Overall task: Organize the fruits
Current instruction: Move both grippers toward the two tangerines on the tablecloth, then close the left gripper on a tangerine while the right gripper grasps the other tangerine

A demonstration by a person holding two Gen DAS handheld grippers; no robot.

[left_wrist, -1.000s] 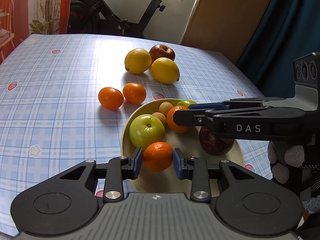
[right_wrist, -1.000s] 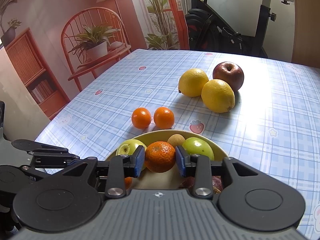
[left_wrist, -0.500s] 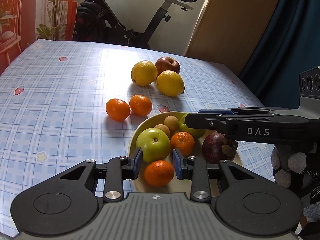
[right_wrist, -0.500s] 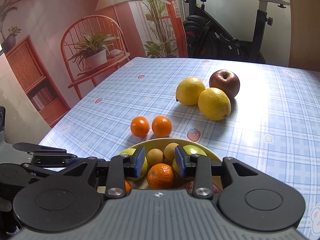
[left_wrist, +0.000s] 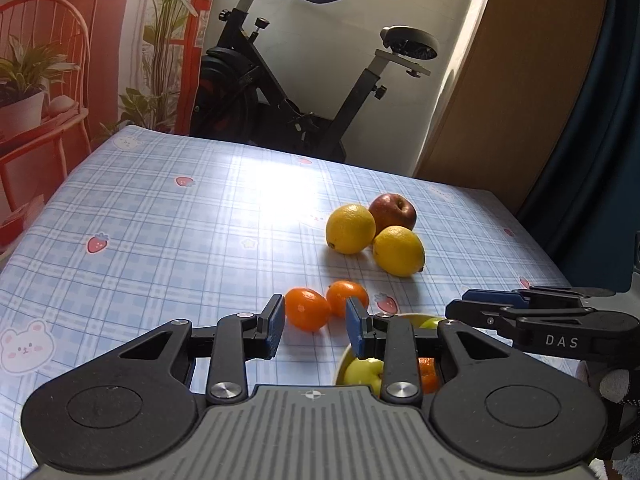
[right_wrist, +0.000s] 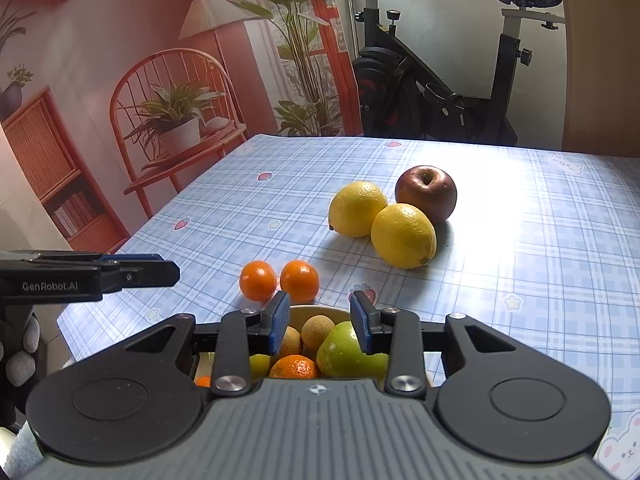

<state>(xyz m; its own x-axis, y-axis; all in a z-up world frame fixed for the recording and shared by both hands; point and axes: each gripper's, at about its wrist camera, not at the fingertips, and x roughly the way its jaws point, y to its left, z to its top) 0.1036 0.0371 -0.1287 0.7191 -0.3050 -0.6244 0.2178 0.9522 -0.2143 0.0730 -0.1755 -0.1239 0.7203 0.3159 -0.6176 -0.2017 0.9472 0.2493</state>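
A yellow bowl near the table's front holds green apples, a mandarin and small brown fruits. Two mandarins lie on the cloth just beyond it; they also show in the right wrist view. Two lemons and a red apple sit farther back. My left gripper is open and empty, raised, with the nearer mandarin seen between its fingers. My right gripper is open and empty above the bowl.
The table has a blue checked cloth. An exercise bike stands behind the far edge. A red chair with a potted plant stands off the left side. A dark curtain hangs at the right.
Both grippers opened, let their mandarins drop into the bowl, and rose and pulled back. The left one has swung left toward the two mandarins on the cloth.
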